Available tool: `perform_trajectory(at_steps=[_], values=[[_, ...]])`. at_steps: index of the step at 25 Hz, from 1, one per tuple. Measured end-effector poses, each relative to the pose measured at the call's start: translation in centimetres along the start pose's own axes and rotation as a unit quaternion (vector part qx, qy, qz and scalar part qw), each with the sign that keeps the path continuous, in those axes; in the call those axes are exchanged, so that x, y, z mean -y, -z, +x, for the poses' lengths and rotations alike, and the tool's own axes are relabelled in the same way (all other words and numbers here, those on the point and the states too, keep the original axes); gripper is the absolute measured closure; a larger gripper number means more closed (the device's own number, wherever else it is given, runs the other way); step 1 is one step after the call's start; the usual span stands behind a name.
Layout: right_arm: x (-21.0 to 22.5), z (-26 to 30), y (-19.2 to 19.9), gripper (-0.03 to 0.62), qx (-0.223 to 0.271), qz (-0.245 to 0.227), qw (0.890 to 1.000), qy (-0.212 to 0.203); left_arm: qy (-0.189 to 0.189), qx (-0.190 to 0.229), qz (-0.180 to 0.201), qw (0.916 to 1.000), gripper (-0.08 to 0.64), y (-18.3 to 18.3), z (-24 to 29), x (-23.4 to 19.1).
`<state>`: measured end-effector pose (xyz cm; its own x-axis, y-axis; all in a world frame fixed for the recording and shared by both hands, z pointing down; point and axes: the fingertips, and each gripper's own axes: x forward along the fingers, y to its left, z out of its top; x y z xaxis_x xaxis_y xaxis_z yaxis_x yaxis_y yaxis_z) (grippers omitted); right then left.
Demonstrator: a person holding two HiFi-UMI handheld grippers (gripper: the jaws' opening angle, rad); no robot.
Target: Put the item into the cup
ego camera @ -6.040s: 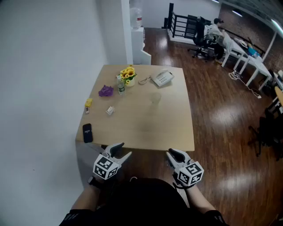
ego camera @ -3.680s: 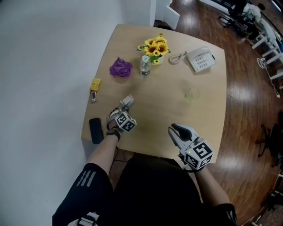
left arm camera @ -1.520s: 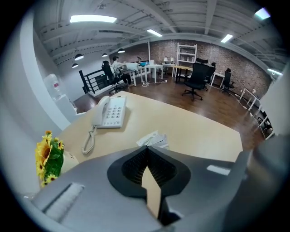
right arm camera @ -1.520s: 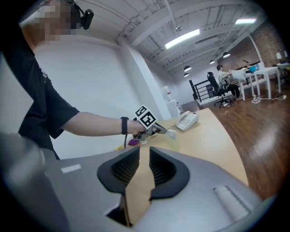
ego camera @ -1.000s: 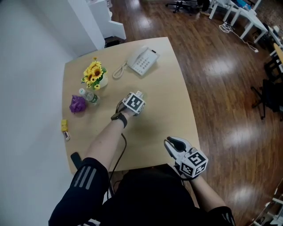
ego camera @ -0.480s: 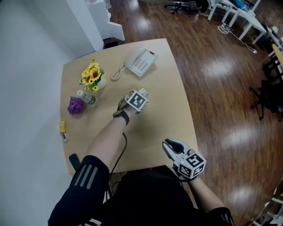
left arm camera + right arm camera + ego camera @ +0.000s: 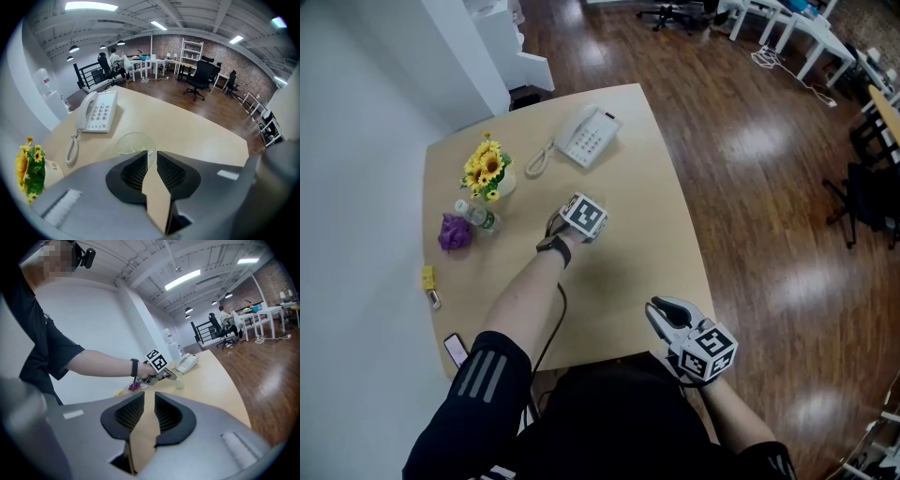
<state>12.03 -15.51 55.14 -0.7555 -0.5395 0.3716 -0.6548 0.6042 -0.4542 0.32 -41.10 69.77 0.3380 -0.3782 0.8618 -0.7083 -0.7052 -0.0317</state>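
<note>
A clear plastic cup (image 7: 133,142) stands on the wooden table (image 7: 666,216), just beyond my left gripper's tips; in the right gripper view the cup (image 7: 179,385) sits right under them. My left gripper (image 7: 152,153) hovers over the table's middle (image 7: 592,208), and its jaws are opening, a narrow gap with nothing showing between them. I cannot tell whether anything lies in the cup. In the head view the gripper hides the cup. My right gripper (image 7: 664,309) hangs at the table's near edge, open and empty (image 7: 150,394).
A white desk telephone (image 7: 586,136) lies at the far side, with a pot of sunflowers (image 7: 485,171), a small water bottle (image 7: 476,217) and a purple wad (image 7: 453,232) to the left. A yellow item (image 7: 427,277) and a mobile phone (image 7: 457,349) lie near the left edge.
My left gripper went from the small white packet at the table's left to the middle, above the cup; that packet no longer lies there. The right gripper stayed at the near edge.
</note>
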Motion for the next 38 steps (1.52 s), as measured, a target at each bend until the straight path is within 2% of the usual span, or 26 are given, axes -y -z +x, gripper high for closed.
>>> perform_trajectory(at_steps=[3,5,9,12,15,19,23,27,34,36,38], values=[[0.2,0.0,-0.4,0.514,0.002,-0.001,1.0,0.001,0.001,0.012,-0.012,0.9998,0.484,-0.1,-1.1,-0.4],[0.3,0.2,-1.0,0.514,0.006,-0.005,1.0,-0.001,0.016,0.028,-0.029,0.999,0.455,-0.5,-2.5,-0.1],[0.0,0.6,-3.4,0.514,0.021,-0.023,1.0,-0.007,0.032,0.099,-0.036,0.9939,0.426,-2.7,-8.2,0.6],[-0.5,0.8,-5.5,0.514,0.039,-0.031,0.999,-0.01,0.035,0.15,-0.03,0.9876,0.425,-2.4,-13.5,1.7],[-1.3,1.0,-7.2,0.514,0.056,-0.037,0.998,-0.014,0.04,0.188,-0.03,0.981,0.419,0.0,-18.3,3.1],[-3.4,1.9,-8.2,0.514,0.064,-0.051,0.996,-0.021,0.033,0.229,-0.041,0.9721,0.405,5.0,-23.4,4.5],[-6.7,2.9,-8.2,0.514,0.069,-0.055,0.996,-0.027,0.029,0.252,-0.085,0.9637,0.397,10.9,-26.7,6.0],[-10.7,2.8,-7.8,0.514,0.084,-0.054,0.994,-0.051,0.025,0.279,-0.137,0.9501,0.396,15.5,-29.7,8.1],[-14.0,-0.8,-4.9,0.514,0.067,-0.073,0.99,-0.096,0.019,0.283,-0.142,0.9484,0.364,17.7,-32.9,15.2],[-14.2,-2.7,-3.5,0.514,0.058,-0.082,0.989,-0.107,0.017,0.287,-0.16,0.9442,0.343,17.7,-33.1,17.6],[-14.2,-4.9,-1.9,0.515,0.046,-0.094,0.987,-0.118,0.018,0.304,-0.179,0.9357,0.336,17.1,-33.5,20.3]])
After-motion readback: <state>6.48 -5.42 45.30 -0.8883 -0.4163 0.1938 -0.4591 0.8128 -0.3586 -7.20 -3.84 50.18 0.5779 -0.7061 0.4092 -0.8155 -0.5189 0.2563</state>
